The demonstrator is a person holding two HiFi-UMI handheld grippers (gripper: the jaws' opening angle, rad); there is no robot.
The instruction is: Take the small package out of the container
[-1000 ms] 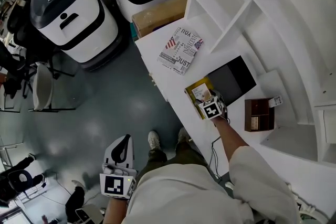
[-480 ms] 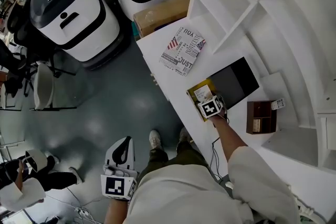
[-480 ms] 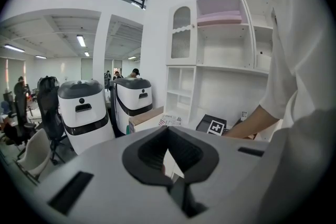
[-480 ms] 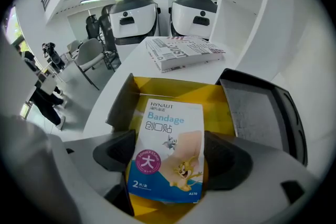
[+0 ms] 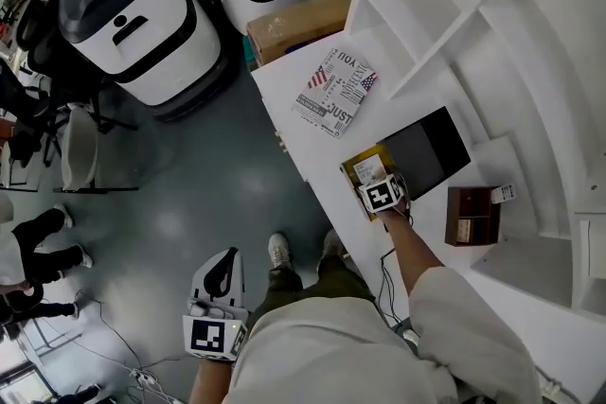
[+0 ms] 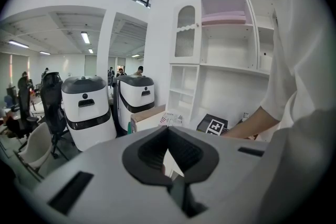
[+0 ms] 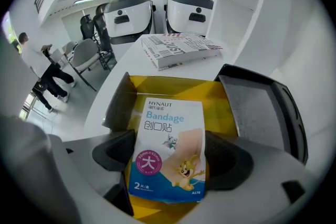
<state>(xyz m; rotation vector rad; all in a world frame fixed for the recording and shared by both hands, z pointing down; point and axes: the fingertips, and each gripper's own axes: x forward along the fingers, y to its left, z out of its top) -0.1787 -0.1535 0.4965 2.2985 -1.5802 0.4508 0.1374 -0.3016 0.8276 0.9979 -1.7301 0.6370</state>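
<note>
A small bandage package (image 7: 167, 149), white and blue with a cartoon print, lies flat in an open yellow box (image 7: 173, 86) near the white counter's front edge. My right gripper (image 7: 168, 157) reaches over the box with one jaw on each side of the package; the jaws are opening, and the pads stand at its side edges without clamping it. From the head view the package (image 5: 369, 169) shows in the yellow box (image 5: 352, 177) just ahead of the right gripper (image 5: 375, 184). My left gripper (image 5: 220, 274) hangs low beside my leg, away from the counter, shut and empty.
A black lid (image 5: 426, 147) lies against the box's right side. A newsprint-patterned box (image 5: 334, 92) lies farther along the counter (image 5: 294, 114). A brown organizer (image 5: 471, 215) stands to the right, white shelves (image 5: 445, 5) behind. A cardboard box (image 5: 298, 24) and two white machines (image 5: 133, 14) stand on the floor.
The right gripper has stayed over the yellow box with hardly any shift. The left gripper has not moved. People at the far left of the room have walked.
</note>
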